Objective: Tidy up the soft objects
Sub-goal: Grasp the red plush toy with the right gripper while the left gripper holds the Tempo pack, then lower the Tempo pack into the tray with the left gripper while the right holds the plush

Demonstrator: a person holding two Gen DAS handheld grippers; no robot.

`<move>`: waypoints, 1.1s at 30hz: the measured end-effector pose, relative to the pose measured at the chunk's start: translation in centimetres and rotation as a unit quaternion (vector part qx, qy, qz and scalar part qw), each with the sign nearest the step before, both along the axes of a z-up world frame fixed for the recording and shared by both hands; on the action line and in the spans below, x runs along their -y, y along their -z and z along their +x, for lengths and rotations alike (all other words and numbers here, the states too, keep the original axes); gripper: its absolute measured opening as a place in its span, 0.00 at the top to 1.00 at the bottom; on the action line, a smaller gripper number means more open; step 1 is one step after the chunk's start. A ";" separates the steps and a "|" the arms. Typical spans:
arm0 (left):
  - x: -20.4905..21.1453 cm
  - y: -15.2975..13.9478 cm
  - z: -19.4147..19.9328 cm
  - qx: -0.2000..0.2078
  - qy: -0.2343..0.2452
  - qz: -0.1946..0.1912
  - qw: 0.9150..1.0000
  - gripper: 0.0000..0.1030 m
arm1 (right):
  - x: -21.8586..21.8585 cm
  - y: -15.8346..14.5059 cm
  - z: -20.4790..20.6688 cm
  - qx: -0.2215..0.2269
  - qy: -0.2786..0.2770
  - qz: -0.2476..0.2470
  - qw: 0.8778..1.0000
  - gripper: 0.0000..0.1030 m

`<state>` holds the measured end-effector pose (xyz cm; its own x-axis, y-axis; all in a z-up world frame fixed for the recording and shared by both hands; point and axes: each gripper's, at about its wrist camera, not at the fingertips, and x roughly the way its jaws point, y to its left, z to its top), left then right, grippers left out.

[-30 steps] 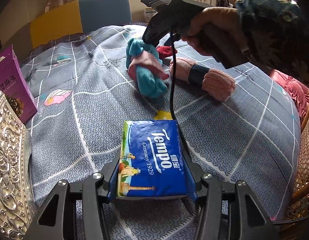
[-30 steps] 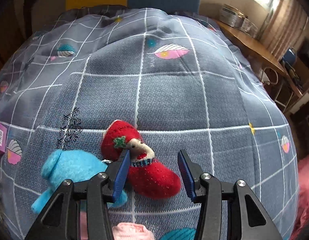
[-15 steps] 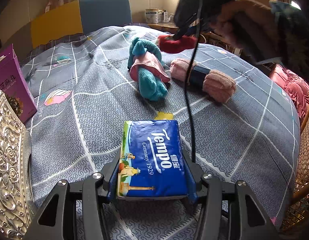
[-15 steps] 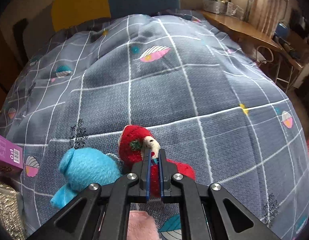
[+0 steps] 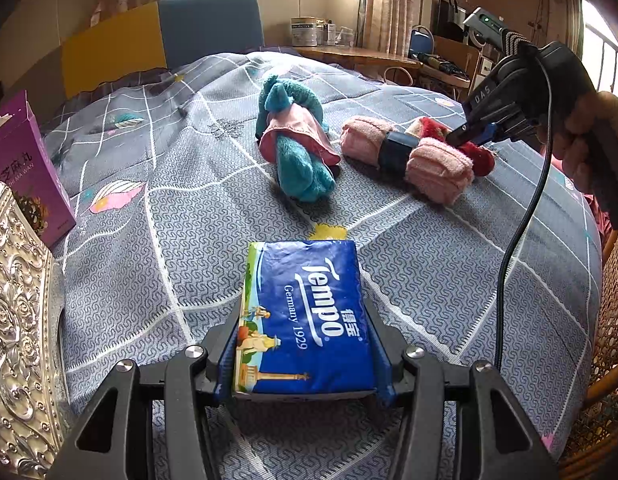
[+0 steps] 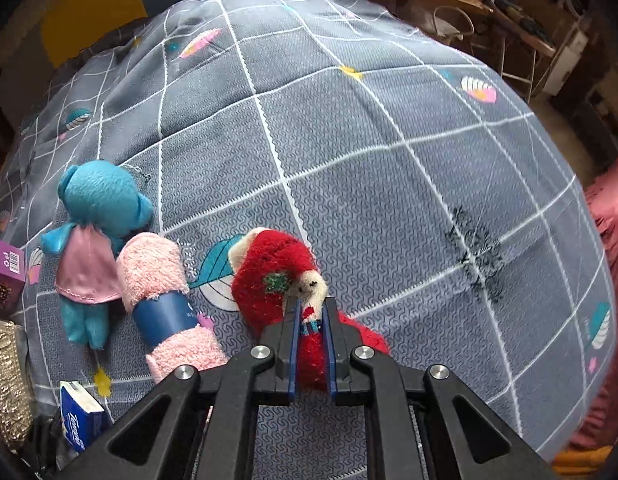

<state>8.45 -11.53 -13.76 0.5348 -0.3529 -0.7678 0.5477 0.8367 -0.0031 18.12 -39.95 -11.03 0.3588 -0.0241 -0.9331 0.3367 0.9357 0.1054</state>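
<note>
The small red plush toy with a cream face (image 6: 277, 280) has moved from beyond the blue teddy to just beside the rolled pink towel with its blue band (image 6: 165, 304), suggesting grouping is underway. The right gripper (image 6: 311, 320) stays clamped on it; the left gripper (image 5: 305, 364) grips the blue tissue pack (image 5: 305, 316).

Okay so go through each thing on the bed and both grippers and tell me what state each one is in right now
Left gripper: shut on the blue Tempo tissue pack, which lies flat.
Right gripper: shut on the red plush Santa toy.
Blue plush bear in a pink dress: lying free on the grey checked bedspread.
Rolled pink towel with a blue band: rolled, lying free between bear and Santa.
Purple carton: upright, top flap open.
</note>
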 end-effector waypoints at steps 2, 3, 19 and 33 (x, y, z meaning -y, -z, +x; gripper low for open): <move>0.1 0.0 0.0 0.000 0.000 0.004 1.000 0.48 | 0.6 0.0 -0.5 0.021 0.014 0.023 0.999 0.81; 0.1 -0.1 0.0 -0.003 0.000 0.004 1.000 0.48 | 0.7 0.1 -0.6 0.027 0.013 0.022 0.999 0.81; -0.3 -11.4 6.1 -0.006 -0.046 -0.033 0.998 0.50 | -0.5 -0.1 -0.4 0.032 -0.013 -0.005 0.999 0.76; -23.6 -20.3 15.0 0.034 -0.308 -0.040 0.950 0.49 | -1.4 0.2 -0.2 0.024 -0.041 -0.046 0.998 0.77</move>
<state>23.46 12.10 6.51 0.7062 -0.0131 -0.7079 -0.0440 0.9971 -0.0624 17.93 -38.52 -11.24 0.4076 -0.0783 -0.9098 0.2560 0.9662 0.0315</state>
